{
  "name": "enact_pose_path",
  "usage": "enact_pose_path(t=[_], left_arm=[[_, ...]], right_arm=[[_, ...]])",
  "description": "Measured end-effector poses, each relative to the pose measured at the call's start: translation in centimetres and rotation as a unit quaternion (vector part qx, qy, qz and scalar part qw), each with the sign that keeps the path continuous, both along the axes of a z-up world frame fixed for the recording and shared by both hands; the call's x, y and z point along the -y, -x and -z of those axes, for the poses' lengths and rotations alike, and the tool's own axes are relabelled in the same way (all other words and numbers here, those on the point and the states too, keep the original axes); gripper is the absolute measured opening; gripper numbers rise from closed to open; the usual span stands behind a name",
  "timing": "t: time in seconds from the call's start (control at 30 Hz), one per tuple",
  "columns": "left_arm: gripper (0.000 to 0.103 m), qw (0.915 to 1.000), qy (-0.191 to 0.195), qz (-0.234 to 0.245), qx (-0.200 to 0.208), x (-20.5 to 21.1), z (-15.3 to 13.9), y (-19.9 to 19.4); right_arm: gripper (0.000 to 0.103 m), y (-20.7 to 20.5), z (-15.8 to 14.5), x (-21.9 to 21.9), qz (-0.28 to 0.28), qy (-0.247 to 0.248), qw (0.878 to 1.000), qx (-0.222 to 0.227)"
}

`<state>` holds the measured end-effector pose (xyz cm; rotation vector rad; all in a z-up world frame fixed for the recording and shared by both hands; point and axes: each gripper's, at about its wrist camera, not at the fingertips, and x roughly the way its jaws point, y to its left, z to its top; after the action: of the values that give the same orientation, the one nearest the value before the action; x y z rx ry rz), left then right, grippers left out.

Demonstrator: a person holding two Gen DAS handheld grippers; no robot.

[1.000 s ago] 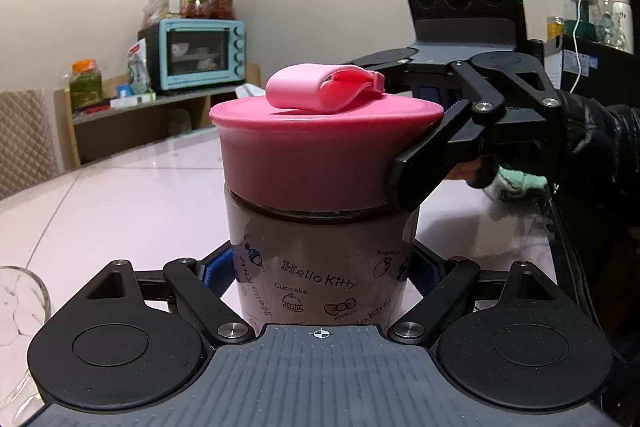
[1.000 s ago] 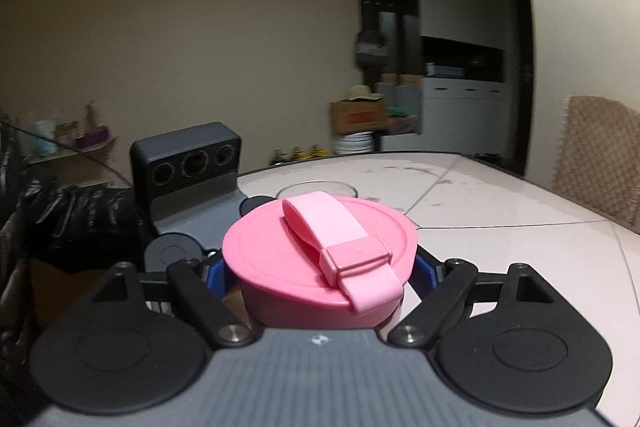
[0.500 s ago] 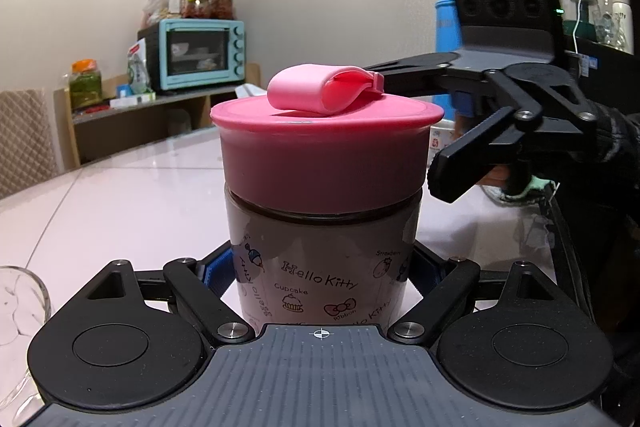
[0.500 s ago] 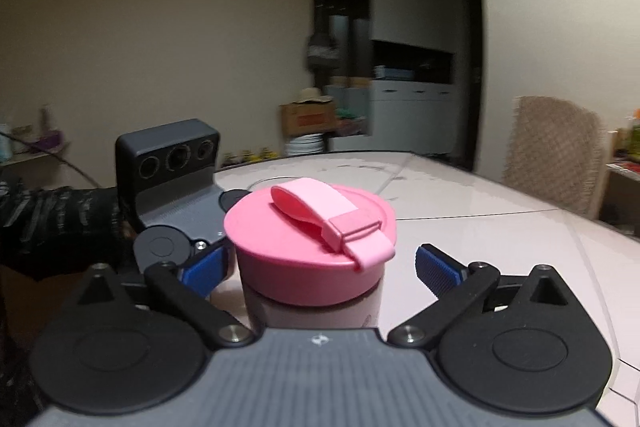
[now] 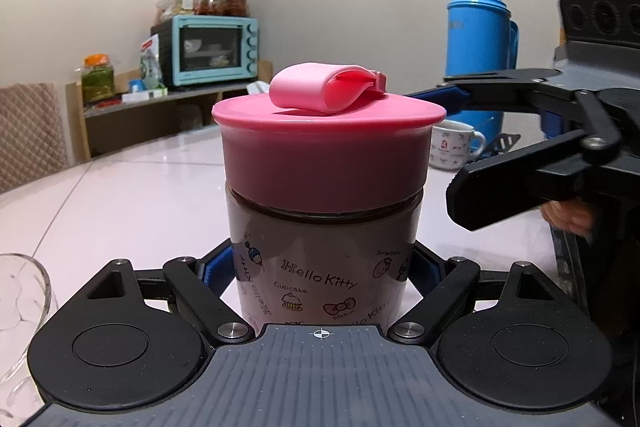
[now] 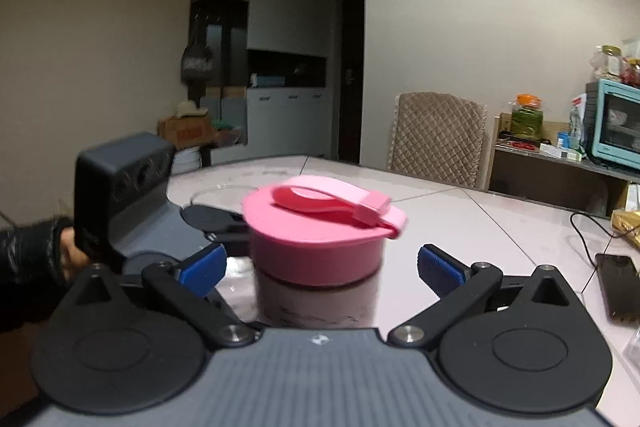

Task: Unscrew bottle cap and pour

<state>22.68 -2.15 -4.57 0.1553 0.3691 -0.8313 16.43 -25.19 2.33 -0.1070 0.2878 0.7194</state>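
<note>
The bottle (image 5: 324, 255) is standing upright on the bench (image 5: 132, 195), its cap (image 5: 326, 151) sitting on top. The left tongs (image 5: 322, 269) are gripping the bottle's body from either side, below the cap. The right tongs (image 6: 318, 267) are standing spread at cap height, one pad on each side of the cap and touching neither. Behind the bottle, a thermos (image 5: 478, 27) is standing with a mug (image 5: 456, 143) before it. A glass bowl (image 5: 20, 307) is sitting left of the left tongs. A toaster oven (image 5: 210, 49) is resting on a shelf (image 5: 160, 99) beyond the bench.

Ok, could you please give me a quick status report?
Left gripper shut on bottle. Right gripper open, clear of pink cap. Cap on. Nothing obstructing.
</note>
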Motion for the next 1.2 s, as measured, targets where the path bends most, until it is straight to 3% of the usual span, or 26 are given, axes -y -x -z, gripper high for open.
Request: enact_pose_path(t=[0.37, 0.6, 0.97, 1.03, 1.2], left_arm=[[0.09, 1.0, 0.0, 0.003, 0.003, -0.6, 0.6, 0.2], [0.09, 1.0, 0.0, 0.003, 0.003, -0.6, 0.4, 0.2], [0.09, 1.0, 0.0, 0.005, 0.003, -1.0, 0.1, 0.0], [0.09, 1.0, 0.0, 0.005, 0.003, -1.1, 0.2, 0.0], [0.09, 1.0, -0.001, 0.005, 0.003, -0.9, 0.2, 0.0]], right_arm=[[0.103, -0.3, 0.5, -3.4, 0.086, -0.011, 0.996, -0.004], [0.103, -0.7, 0.9, -3.7, 0.111, -0.024, 0.994, -0.006], [0.091, -0.5, 0.7, -3.8, 0.116, -0.021, 0.993, -0.007], [0.086, -0.5, 0.7, -3.7, 0.105, -0.022, 0.994, -0.011], [0.085, -0.8, 0.8, -3.0, 0.075, -0.017, 0.997, -0.011]])
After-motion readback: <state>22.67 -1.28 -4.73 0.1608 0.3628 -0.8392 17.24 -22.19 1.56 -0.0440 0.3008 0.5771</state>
